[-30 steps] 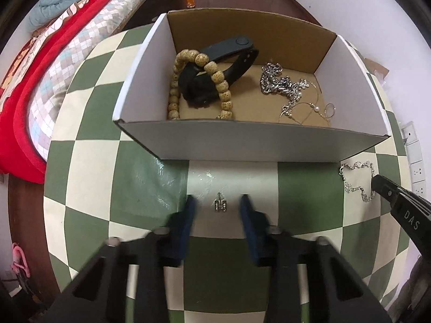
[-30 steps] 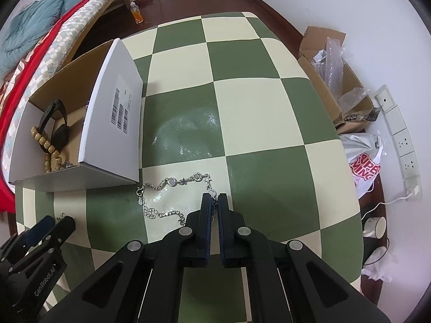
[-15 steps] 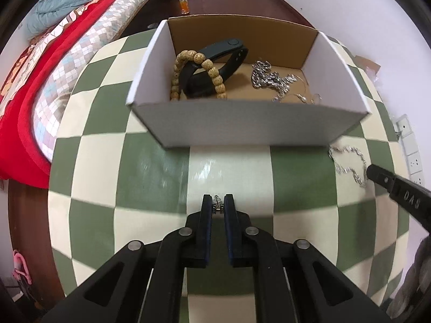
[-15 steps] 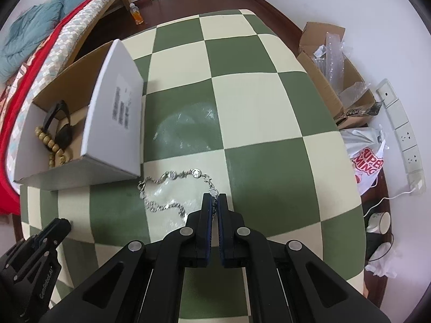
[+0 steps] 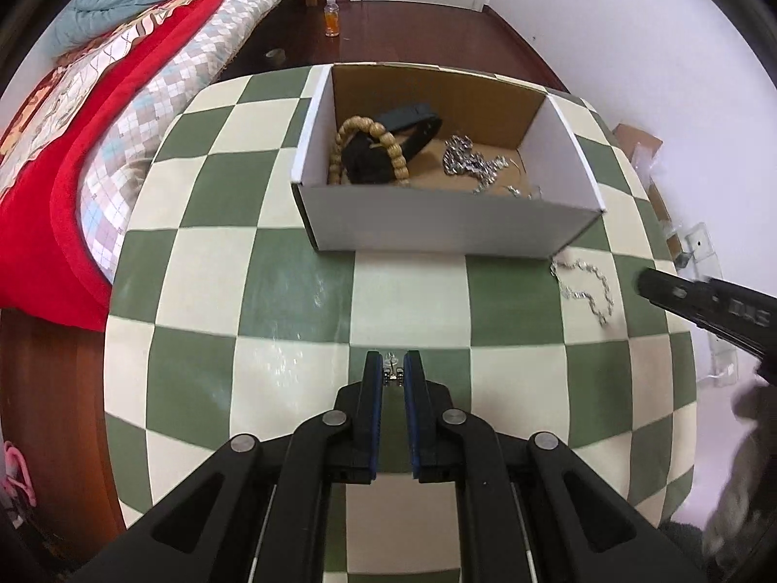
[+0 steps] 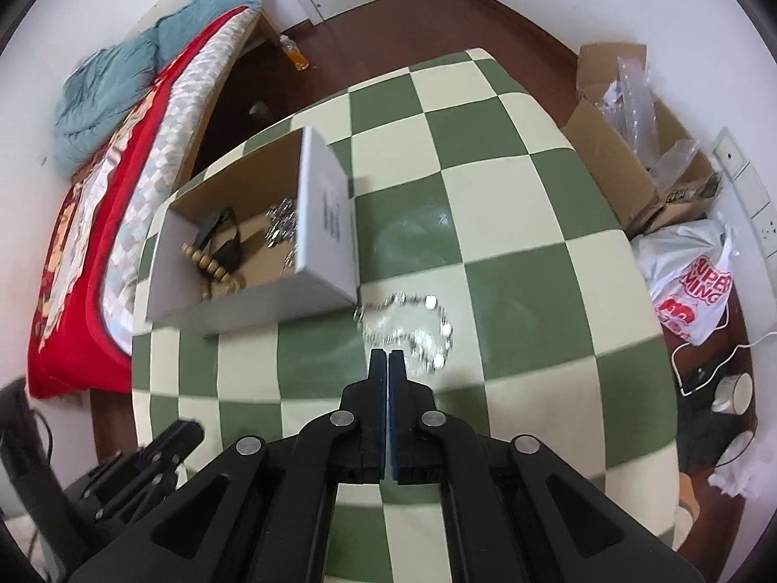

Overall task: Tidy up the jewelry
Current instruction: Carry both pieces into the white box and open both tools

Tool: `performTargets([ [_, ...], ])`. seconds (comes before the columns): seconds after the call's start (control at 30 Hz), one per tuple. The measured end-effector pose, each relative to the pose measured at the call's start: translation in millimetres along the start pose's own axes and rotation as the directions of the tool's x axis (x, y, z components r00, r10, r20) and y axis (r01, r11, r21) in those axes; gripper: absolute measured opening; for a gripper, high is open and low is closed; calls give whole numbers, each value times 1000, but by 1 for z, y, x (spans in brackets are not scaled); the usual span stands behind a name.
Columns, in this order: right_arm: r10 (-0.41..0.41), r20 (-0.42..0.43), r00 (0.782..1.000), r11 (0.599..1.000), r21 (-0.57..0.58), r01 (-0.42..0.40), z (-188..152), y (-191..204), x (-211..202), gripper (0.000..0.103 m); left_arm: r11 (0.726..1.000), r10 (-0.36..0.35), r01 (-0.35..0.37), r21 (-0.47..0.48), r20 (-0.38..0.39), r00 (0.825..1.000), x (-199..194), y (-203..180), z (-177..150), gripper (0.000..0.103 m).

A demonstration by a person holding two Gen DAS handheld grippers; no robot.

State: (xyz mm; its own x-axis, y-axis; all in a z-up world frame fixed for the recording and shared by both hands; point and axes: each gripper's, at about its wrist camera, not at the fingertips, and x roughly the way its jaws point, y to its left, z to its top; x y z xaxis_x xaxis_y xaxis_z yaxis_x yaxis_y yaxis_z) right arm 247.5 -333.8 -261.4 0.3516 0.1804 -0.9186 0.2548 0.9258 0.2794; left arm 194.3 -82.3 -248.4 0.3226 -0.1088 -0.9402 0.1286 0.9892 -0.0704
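My left gripper (image 5: 392, 370) is shut on a small silver earring (image 5: 391, 373) and holds it above the checkered table, in front of the open white box (image 5: 451, 231). The box holds a wooden bead bracelet (image 5: 383, 148), a black watch band (image 5: 408, 126) and a silver chain (image 5: 468, 165). My right gripper (image 6: 388, 364) is shut with its jaws together, raised above the table. The silver chain bracelet (image 6: 413, 328) lies on the table just past its tips, blurred; I cannot tell whether the jaws pinch it. It also shows in the left wrist view (image 5: 585, 291), beside the box's right corner.
The green and cream checkered table (image 5: 291, 291) ends in rounded edges. A bed with a red blanket (image 5: 63, 145) stands to the left. A cardboard box with plastic wrap (image 6: 631, 155) and a white shopping bag (image 6: 694, 286) sit on the floor to the right.
My left gripper closed on the earring and lifted it back from the box. My right gripper rose and pulled back; the chain bracelet now lies bunched ahead of its tips.
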Motion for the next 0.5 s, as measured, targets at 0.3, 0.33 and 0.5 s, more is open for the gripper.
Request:
performTargets([
  [0.3,-194,-63,979,959,-221,176,26,8,70,33,998,53,-53,13,-1,999,26,9,25,6],
  [0.33,-221,-49,974,946,-254,202,24,12,71,17,998,55,-55,8,-3,998,28,10,27,6],
  [0.5,-220,-39,975,937,-285,200,15,17,70,1,999,49,-49,6,-11,999,29,11,28,6],
])
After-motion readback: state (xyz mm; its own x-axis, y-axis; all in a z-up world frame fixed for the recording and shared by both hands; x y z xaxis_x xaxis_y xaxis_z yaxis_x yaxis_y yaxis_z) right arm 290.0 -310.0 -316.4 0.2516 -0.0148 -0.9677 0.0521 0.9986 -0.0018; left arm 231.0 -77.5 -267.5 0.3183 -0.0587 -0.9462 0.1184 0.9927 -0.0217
